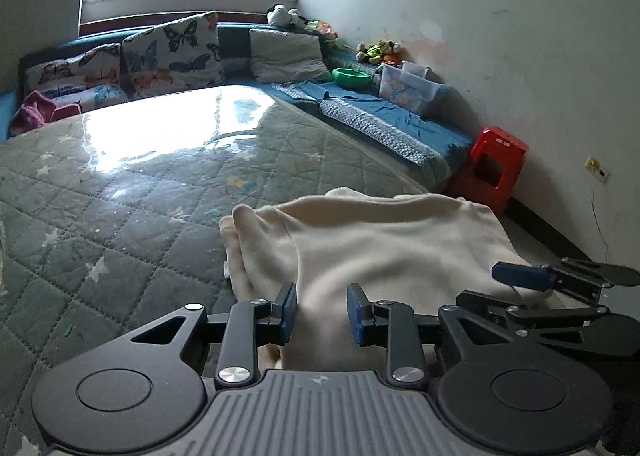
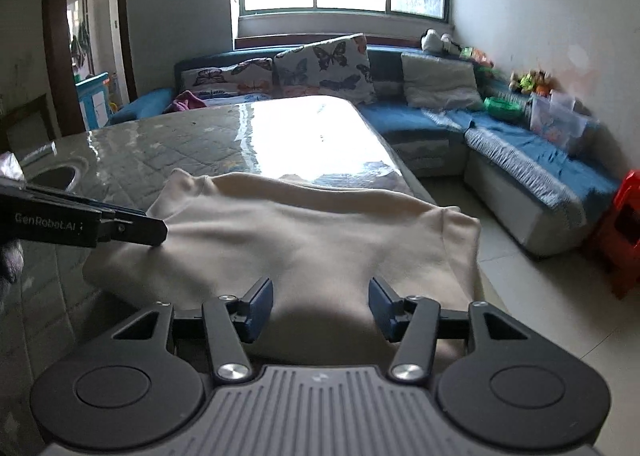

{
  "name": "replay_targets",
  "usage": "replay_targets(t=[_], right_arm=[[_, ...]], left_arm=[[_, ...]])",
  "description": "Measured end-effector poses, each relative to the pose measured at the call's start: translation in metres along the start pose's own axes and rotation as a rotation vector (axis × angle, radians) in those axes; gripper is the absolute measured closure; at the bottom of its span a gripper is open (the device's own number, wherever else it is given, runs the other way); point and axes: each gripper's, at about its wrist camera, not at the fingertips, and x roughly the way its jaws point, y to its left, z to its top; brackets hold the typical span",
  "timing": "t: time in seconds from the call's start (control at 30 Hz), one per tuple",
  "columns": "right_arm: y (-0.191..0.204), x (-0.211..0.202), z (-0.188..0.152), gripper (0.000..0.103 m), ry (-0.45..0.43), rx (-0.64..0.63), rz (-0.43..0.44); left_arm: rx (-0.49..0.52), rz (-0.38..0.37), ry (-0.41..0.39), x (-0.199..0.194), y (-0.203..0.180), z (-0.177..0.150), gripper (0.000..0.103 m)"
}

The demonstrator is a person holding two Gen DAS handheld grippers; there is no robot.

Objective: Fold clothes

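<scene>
Cloth (image 1: 384, 240), one cream piece (folded), lies beneath two spread tongs, left (image 1: 322, 312) and right (image 2: 320, 308).

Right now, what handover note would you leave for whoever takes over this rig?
Left gripper: open, nothing gripped, fingers over the near edge of the cream garment.
Right gripper: open, nothing gripped, also at the near edge.
Garment: lies folded on the quilted table, at its right corner.
Left: whether more folds are needed cannot be told; smooth or fold again.
</scene>
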Motion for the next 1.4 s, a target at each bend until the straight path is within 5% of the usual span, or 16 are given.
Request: replay_targets(t=[0.4,0.7,1.03,1.1,1.4], right_arm=[[0.008,-0.018,0.005,0.05,-0.053,0.0,0.053],[0.016,-0.01,-0.001,0.049,-0.004,-0.012,0.074],[0.018,-0.015,-0.005,0.028,0.008,0.001,0.035],[0.019,-0.017,-0.006,0.016,0.006,0.006,0.027],[0.021,-0.024,-0.01,0.009,0.001,0.037,-0.004]], left_arm=[[-0.035,0.004,-0.007,-0.008,0.003,-0.006,0.073],[-0.054,0.0,0.008,-0.011,0.005,-0.011,0.069],[-0.074,0.017,0.023,-0.021,0.009,-0.021,0.046],[-0.079,0.02,0.025,-0.023,0.01,-0.024,0.043],[-0.082,0.017,0.011,-0.036,0.01,-0.033,0.017]])
